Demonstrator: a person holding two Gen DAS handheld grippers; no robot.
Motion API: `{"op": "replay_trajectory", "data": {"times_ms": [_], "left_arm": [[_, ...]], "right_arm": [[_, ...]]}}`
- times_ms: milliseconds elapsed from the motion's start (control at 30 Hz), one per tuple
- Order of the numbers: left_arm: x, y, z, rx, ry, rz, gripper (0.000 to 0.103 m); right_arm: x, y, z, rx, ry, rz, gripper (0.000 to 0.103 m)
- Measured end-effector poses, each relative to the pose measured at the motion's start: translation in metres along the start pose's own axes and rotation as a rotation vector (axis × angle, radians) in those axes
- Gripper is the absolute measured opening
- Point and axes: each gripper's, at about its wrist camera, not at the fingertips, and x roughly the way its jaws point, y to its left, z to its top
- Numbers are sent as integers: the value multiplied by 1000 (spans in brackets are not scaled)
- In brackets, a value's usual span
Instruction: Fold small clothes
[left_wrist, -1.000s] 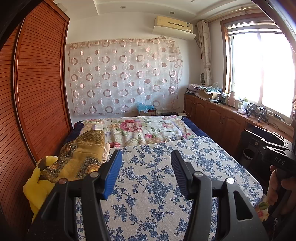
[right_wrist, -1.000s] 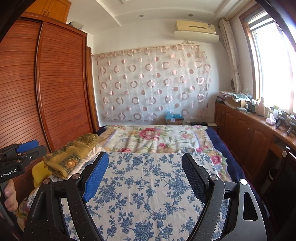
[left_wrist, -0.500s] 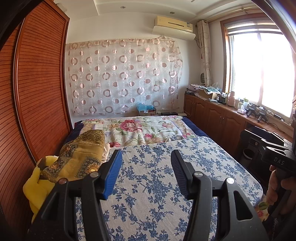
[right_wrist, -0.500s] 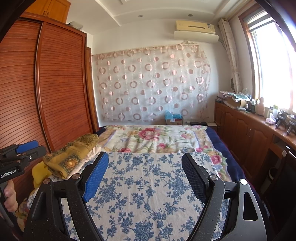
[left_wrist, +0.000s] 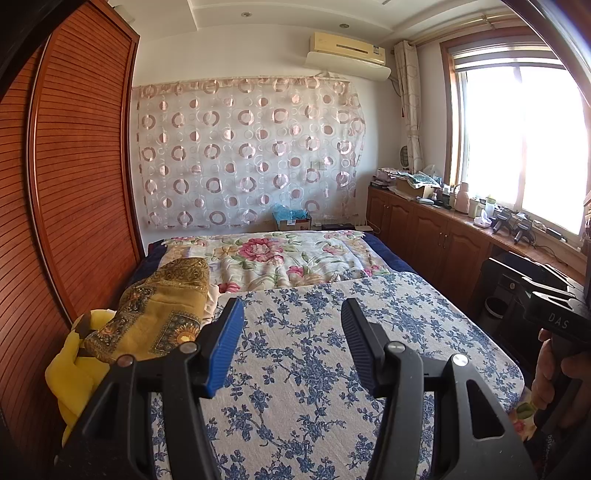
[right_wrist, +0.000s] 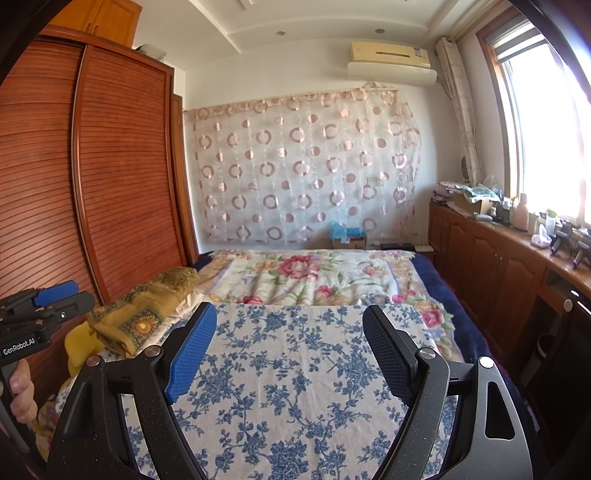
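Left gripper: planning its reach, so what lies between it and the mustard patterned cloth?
Only blue-flowered bedspread separates the left gripper from the mustard patterned cloth, per the left wrist view.

Left tongs (left_wrist: 291, 325) parted, nothing between pads, angled slightly down. Right tongs (right_wrist: 290, 332) wider apart, empty, same tilt. Each gripped by hand (right_wrist: 20, 393).

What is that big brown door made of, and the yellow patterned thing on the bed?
The big door looks like wood with a reddish-brown, slightly glossy finish; its thin horizontal slats and smooth frame suggest it, though it may be veneer. The yellow patterned thing looks like soft woven cloth, matte: it sags and creases, and its gold and dark print follows the folds.
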Motion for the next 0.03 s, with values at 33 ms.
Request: {"op": "replay_trajectory", "data": {"times_ms": [33], "left_arm": [[0, 0, 0, 1, 0, 1, 54]], "right_arm": [[0, 0, 0, 0, 0, 2, 83]]}}
